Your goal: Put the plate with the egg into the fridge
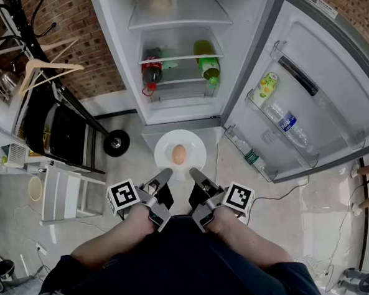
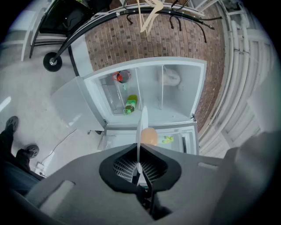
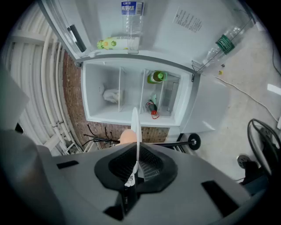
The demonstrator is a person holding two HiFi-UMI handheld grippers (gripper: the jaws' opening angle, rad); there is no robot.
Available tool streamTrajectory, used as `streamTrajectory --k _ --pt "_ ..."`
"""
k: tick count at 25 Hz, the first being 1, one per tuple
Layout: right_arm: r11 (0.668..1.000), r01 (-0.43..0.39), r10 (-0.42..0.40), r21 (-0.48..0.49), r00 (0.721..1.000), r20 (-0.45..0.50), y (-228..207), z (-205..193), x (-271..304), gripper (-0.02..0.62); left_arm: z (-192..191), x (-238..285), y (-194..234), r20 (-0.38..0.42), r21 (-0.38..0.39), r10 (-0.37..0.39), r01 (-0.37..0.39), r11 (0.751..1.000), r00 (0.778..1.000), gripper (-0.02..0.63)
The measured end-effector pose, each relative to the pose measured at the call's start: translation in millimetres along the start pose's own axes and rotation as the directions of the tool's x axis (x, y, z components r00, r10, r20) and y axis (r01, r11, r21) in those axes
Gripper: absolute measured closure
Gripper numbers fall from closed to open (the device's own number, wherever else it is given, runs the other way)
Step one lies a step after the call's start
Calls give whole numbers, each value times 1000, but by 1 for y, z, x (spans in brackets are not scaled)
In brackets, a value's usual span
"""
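A white plate [image 1: 194, 145] with a brown egg [image 1: 179, 154] on it hangs level in front of the open fridge [image 1: 178, 50]. My left gripper [image 1: 166, 174] is shut on the plate's near left rim and my right gripper [image 1: 194, 173] is shut on its near right rim. In the left gripper view the plate [image 2: 142, 127] shows edge-on between the jaws, with the egg [image 2: 149, 136] beyond. The right gripper view also has the plate [image 3: 135, 132] edge-on, the egg [image 3: 126, 137] to its left.
The fridge door [image 1: 312, 95] stands open to the right, with a water bottle [image 1: 287, 122] and a carton [image 1: 265, 87] in its racks. A red bottle [image 1: 152, 72] and a green bottle [image 1: 209, 65] lie on a shelf inside. A black wheeled rack [image 1: 67, 127] stands at left.
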State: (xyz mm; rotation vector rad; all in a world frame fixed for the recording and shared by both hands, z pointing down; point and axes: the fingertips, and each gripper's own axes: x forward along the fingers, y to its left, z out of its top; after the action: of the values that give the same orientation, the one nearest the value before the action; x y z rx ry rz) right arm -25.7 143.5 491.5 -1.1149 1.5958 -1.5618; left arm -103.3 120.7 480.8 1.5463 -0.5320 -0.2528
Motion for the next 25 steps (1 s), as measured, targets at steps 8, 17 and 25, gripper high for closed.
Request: streamTrajectory --k 8,17,25 --pt "1000 -8 8 -6 1000 -13 3 4 -4 575 -4 3 -2 10 22 8 -8 1000 1000 588" --pt "1000 -15 16 16 999 -44 -2 13 -6 574 -9 11 2 40 24 23 -24 999 999 588" --pt "1000 -16 16 7 995 -96 -14 27 -9 575 -17 24 8 93 9 30 -31 999 995 588"
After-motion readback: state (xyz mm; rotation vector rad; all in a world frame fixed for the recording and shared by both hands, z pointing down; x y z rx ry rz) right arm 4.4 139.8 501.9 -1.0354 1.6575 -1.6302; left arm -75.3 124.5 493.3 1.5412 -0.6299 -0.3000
